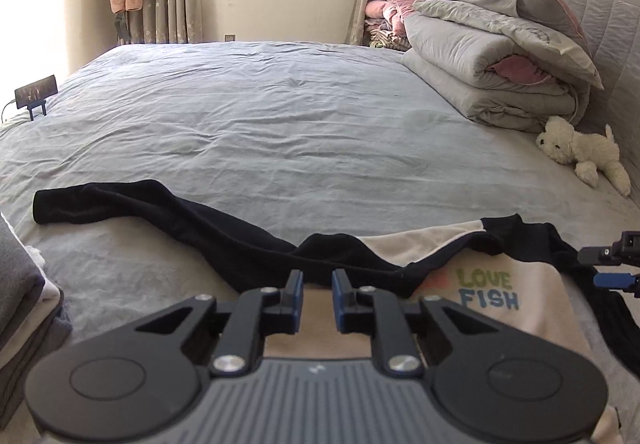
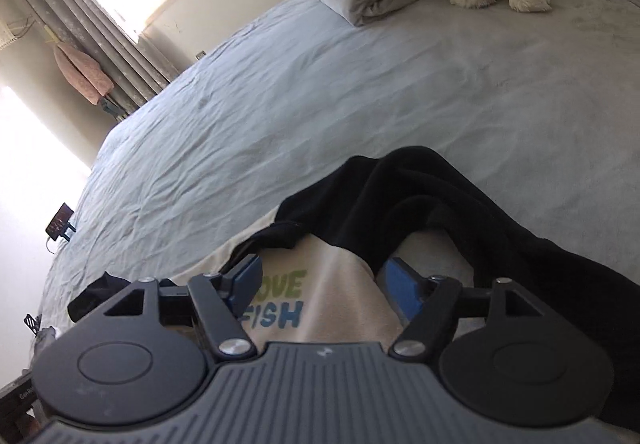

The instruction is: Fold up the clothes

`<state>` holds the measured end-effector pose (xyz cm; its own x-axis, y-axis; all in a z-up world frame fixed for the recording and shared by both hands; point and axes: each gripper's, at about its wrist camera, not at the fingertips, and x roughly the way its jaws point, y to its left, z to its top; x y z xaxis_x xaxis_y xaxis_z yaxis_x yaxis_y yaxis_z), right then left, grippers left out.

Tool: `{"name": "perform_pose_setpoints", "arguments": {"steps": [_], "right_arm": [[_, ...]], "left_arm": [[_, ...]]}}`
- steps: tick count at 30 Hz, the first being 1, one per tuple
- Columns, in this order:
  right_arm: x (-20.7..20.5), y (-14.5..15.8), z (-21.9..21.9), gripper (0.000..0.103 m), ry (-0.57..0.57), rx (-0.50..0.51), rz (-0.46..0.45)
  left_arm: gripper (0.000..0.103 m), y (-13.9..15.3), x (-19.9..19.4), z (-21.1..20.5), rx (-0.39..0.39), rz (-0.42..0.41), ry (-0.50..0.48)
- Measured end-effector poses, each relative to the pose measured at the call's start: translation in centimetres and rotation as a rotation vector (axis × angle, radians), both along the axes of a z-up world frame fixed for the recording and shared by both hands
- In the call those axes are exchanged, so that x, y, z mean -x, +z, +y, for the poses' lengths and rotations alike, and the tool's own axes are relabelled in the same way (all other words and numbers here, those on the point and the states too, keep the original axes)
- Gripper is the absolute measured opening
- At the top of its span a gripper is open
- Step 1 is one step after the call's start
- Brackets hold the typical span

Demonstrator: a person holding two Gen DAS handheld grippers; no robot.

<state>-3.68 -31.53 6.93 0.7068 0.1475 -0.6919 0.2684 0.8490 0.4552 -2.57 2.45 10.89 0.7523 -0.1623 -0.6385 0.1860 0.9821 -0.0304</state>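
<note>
Left gripper [image 1: 317, 284] nearly closed, empty; right gripper [image 2: 326, 276] spread wide over the shirt [image 2: 344, 284].

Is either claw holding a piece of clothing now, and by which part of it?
Nothing is held. The right claw stands open over the beige shirt, pads not pressing. The left claw shows a narrow empty gap.
</note>
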Motion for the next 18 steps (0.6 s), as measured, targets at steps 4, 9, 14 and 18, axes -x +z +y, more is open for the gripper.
{"name": "perform_pose_setpoints", "arguments": {"steps": [4, 9, 14, 18], "right_arm": [[-0.8, 0.7, 0.5, 0.066, 0.093, 0.034, -0.070], [-4.2, -1.0, 1.6, 0.066, 0.191, -0.027, -0.002], [-7.6, -3.4, 2.4, 0.066, 0.220, -0.014, 0.081], [-9.3, -4.1, 2.3, 0.066, 0.213, -0.062, 0.083]], "left_arm": [[0.012, -1.5, -2.0, 0.1, -0.042, 0.039, -0.067], [0.012, -3.1, -4.1, -1.0, 0.022, 0.137, -0.156], [0.012, -5.3, -6.1, -1.7, 0.050, 0.206, -0.192], [0.012, -6.0, -8.9, -1.5, 0.122, 0.241, -0.186]]}}
